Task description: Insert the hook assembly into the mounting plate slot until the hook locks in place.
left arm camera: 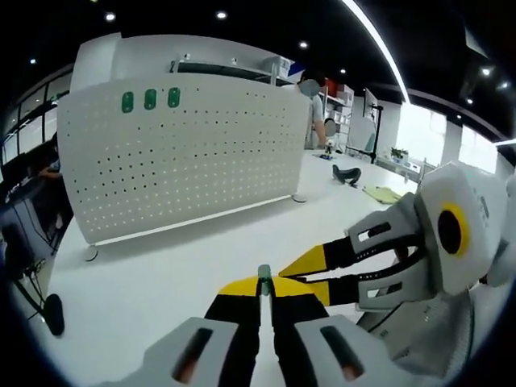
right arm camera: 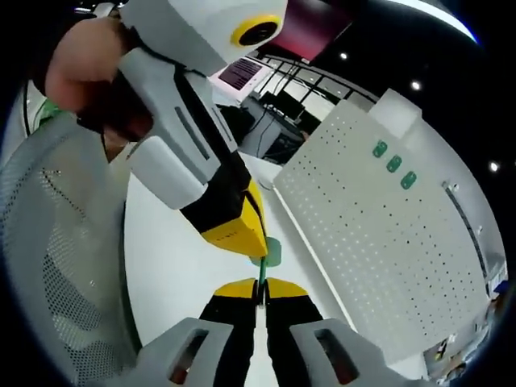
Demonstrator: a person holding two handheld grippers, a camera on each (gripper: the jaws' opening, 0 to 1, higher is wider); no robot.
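A small green hook [left arm camera: 264, 276] is pinched at the tips of my left gripper [left arm camera: 264, 292], whose yellow-and-black jaws are shut on it. My right gripper [left arm camera: 300, 272] comes in from the right and meets the same hook. In the right gripper view the hook [right arm camera: 269, 251] has a flat green head on a thin stem. My right gripper [right arm camera: 260, 292] is shut on the stem, and my left gripper [right arm camera: 248, 238] holds the head from above. The white perforated mounting plate [left arm camera: 185, 157] [right arm camera: 379, 242] stands upright beyond, apart from both grippers. Three green hooks [left arm camera: 150, 99] [right arm camera: 393, 164] sit near its top.
The plate stands on a white table [left arm camera: 153, 274]. A dark object [left arm camera: 347, 173] and a yellowish cloth [left arm camera: 383, 193] lie far right. A person [left arm camera: 310, 109] stands behind the plate. A grey mesh chair [right arm camera: 56, 266] is close on the left; a hand [right arm camera: 76, 68] holds my left gripper.
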